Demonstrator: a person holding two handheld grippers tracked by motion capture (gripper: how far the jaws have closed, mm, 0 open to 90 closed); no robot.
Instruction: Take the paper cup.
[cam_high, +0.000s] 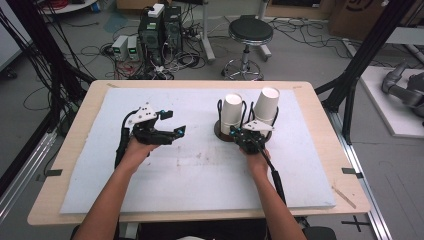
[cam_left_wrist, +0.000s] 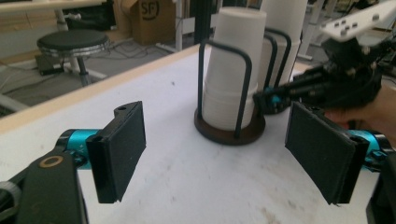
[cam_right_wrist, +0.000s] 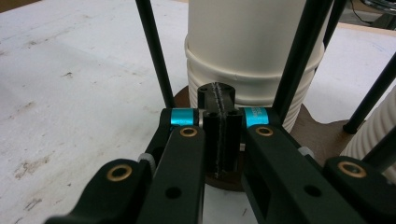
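A person works at a worktop (cam_high: 150, 200) covered by a white sheet. The right tongs (cam_high: 239, 133) are pressed fully together, gripping nothing, their tips just in front of the round dark base of a wire cup holder (cam_right_wrist: 154, 51). A stack of white paper cups (cam_right_wrist: 243, 51) stands upside down in that holder, directly beyond the tips. The left tongs (cam_high: 174, 122) gape wide and empty, well apart from the cups (cam_left_wrist: 233, 74), which stand ahead between their pads (cam_left_wrist: 119, 149).
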